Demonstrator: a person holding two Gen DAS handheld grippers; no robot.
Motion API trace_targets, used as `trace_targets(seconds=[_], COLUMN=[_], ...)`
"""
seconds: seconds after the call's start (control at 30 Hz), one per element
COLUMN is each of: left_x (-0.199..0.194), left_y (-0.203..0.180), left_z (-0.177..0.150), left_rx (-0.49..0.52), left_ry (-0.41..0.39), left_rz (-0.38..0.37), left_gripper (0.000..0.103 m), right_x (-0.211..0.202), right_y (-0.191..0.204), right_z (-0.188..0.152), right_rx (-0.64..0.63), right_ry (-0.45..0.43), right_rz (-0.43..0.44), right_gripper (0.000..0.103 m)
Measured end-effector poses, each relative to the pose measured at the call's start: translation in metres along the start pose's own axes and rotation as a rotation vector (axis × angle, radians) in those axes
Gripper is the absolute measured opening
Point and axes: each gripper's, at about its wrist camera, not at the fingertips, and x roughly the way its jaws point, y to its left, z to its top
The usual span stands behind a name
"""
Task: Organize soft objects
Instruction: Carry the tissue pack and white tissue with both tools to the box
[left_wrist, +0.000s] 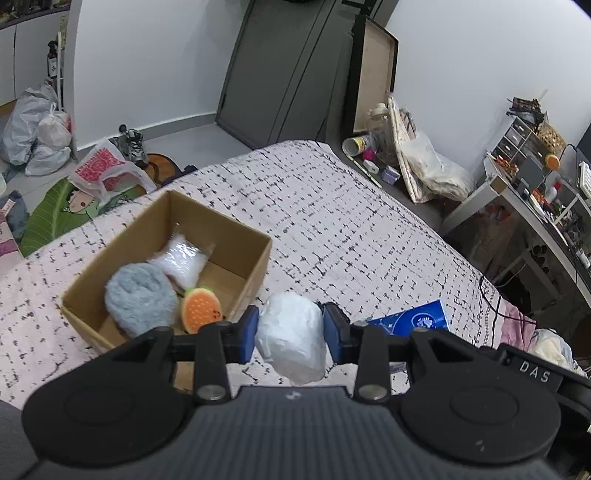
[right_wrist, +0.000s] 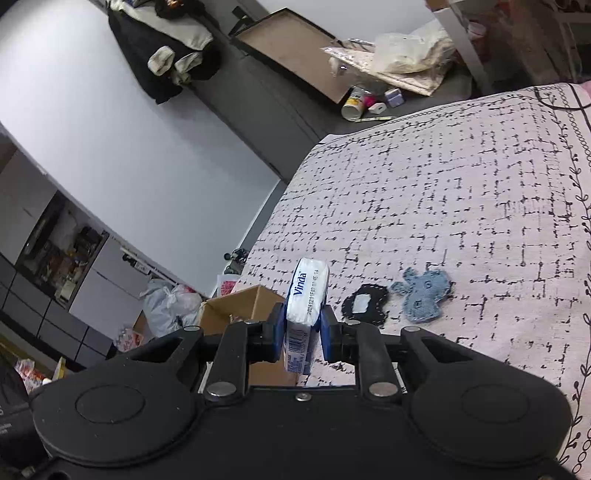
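Note:
My left gripper (left_wrist: 290, 334) is shut on a white crumpled soft bundle (left_wrist: 291, 336), held above the bed just right of a cardboard box (left_wrist: 236, 229). The box holds a grey fluffy item (left_wrist: 140, 299), an orange watermelon-slice plush (left_wrist: 201, 308) and a clear bag of white filling (left_wrist: 183, 258). My right gripper (right_wrist: 303, 334) is shut on a white and blue Vinda tissue pack (right_wrist: 306, 295), held upright above the bed; the box's corner (right_wrist: 240, 306) shows just left of it. A blue denim patch (right_wrist: 423, 297) and a black patch (right_wrist: 365, 304) lie on the bedspread.
The bed has a pink bedspread with black dashes (left_wrist: 332, 221). A blue tissue pack (left_wrist: 413, 319) lies to the right of my left gripper. Bags and shoes (left_wrist: 37, 129) clutter the floor at left. A desk and drawers (left_wrist: 535, 177) stand at right.

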Motion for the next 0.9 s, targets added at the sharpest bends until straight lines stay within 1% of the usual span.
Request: trace_targets(seconds=[0.27, 0.53, 0.9], left_x=[-0.018, -0.018, 0.007], left_y=[0.015, 0.041, 0.079], left_z=[0.013, 0.023, 0.022], left_rx=[-0.006, -0.028, -0.085], left_ry=[-0.033, -0.033, 0.035], left_rz=[-0.006, -0.001, -0.008], left_gripper=[0.037, 0.037, 0.037], right_x=[-0.003, 0.007, 0.028], right_y=[0.02, 0.037, 0.06], right_z=[-0.005, -0.014, -0.025], right_rx=[-0.054, -0.1, -0.156], right_ry=[0.001, 0.009, 0.042], right_rz=[0.036, 0.039, 0.021], right_gripper=[0.02, 0.02, 0.02])
